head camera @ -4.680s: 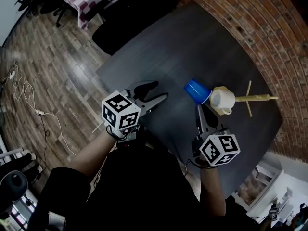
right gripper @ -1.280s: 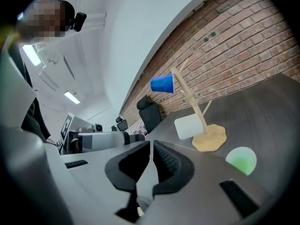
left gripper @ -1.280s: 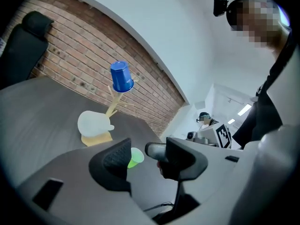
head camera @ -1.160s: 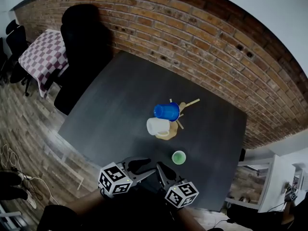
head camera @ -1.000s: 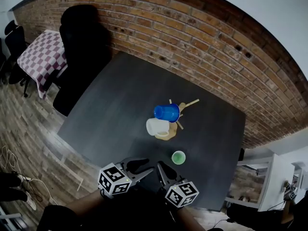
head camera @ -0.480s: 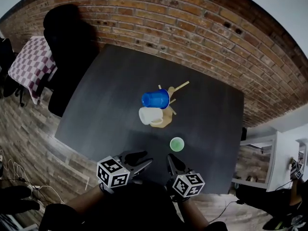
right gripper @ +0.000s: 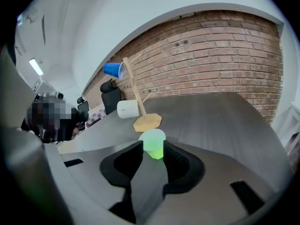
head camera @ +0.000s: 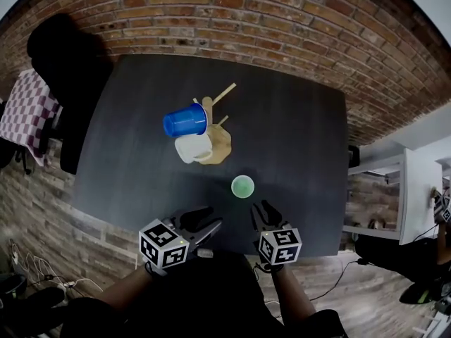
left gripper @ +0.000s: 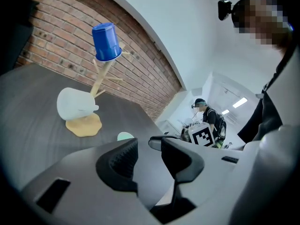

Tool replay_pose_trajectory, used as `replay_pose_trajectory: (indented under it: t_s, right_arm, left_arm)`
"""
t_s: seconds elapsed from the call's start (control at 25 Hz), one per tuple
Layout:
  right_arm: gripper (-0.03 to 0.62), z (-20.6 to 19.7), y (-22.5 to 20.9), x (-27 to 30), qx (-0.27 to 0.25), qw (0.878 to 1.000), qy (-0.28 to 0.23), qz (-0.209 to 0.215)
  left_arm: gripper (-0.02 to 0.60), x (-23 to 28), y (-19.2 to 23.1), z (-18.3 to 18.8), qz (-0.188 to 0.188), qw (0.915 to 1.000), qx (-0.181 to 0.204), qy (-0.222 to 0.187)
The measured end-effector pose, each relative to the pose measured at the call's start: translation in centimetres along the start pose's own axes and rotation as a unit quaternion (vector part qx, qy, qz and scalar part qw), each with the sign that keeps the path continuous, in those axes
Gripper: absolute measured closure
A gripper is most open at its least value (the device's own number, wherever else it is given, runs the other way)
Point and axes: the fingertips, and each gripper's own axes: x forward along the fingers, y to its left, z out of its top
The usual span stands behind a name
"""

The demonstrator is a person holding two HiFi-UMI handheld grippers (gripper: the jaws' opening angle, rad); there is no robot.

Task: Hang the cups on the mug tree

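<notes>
The wooden mug tree point(head camera: 213, 138) stands mid-table with a blue cup point(head camera: 185, 120) and a white cup point(head camera: 192, 148) hanging on its pegs. A green cup point(head camera: 242, 186) stands upright on the table in front of it. My right gripper point(head camera: 266, 212) sits just short of the green cup point(right gripper: 153, 143); its jaws have just been opening and stand open with nothing between them. At the near table edge, my left gripper point(head camera: 202, 222) is open and empty. From it I see the blue cup point(left gripper: 107, 41), white cup point(left gripper: 75, 104) and green cup point(left gripper: 124, 136).
The dark table point(head camera: 296, 139) backs onto a brick wall point(head camera: 282, 13). A black chair point(head camera: 63, 55) stands at its left end, with a checkered cloth point(head camera: 21, 111) beyond. A white shelf point(head camera: 394, 196) is off the right end.
Both grippers have come forward and down over the near table edge. The right jaws went from shut to open and now sit close behind the green cup.
</notes>
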Motion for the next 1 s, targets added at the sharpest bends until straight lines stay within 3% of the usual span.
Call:
replay_pose_trajectory:
  t_s: [0.04, 0.12, 0.2, 0.36, 0.44, 0.56, 0.64, 0.72, 0.88, 0.96, 1.0]
  right_arm:
    - [0.455, -0.4, -0.4, 0.3, 0.001, 1.000, 0.007, 0.005]
    - [0.442, -1.1, -0.9, 1.0, 0.013, 1.000, 0.020, 0.016]
    - [0.442, -1.6, -1.4, 1.4, 0.026, 0.999, 0.027, 0.023]
    - [0.442, -1.8, -2.3, 1.5, 0.050, 0.998, 0.020, 0.036]
    - [0.442, -1.8, -3.0, 1.2, 0.066, 0.997, 0.011, 0.044]
    - [0.442, -2.3, -4.4, 0.6, 0.086, 0.995, 0.001, 0.046]
    - [0.442, -2.9, -5.6, 0.1, 0.103, 0.994, -0.001, 0.043]
    - [0.442, -3.6, -6.6, -0.4, 0.120, 0.992, -0.001, 0.040]
    - [0.442, -4.9, -8.3, -1.5, 0.140, 0.990, 0.000, 0.033]
    - [0.442, -5.4, -8.8, -2.0, 0.148, 0.988, 0.000, 0.032]
    - [0.442, -5.5, -9.0, -2.2, 0.153, 0.988, 0.000, 0.032]
  left_arm:
    - [0.419, 0.4, -0.2, 0.0, 0.007, 0.9997, 0.022, 0.006]
    - [0.419, 1.4, -0.4, 0.1, 0.030, 0.9945, 0.097, 0.027]
    - [0.419, 3.0, -0.5, 0.1, 0.053, 0.9780, 0.192, 0.061]
    - [0.419, 8.0, 0.9, -1.3, 0.088, 0.9326, 0.318, 0.147]
    - [0.426, 10.5, 2.3, -2.3, 0.105, 0.9038, 0.365, 0.197]
    - [0.426, 13.4, 4.1, -4.7, 0.110, 0.8568, 0.424, 0.272]
    - [0.431, 14.5, 5.1, -6.0, 0.116, 0.8350, 0.443, 0.305]
    - [0.444, 15.2, 6.0, -6.8, 0.125, 0.8241, 0.449, 0.322]
    - [0.515, 16.0, 7.0, -7.1, 0.141, 0.8166, 0.451, 0.332]
    - [0.530, 16.4, 7.2, -6.9, 0.144, 0.8199, 0.446, 0.328]
    - [0.538, 16.6, 7.1, -6.7, 0.145, 0.8264, 0.439, 0.322]
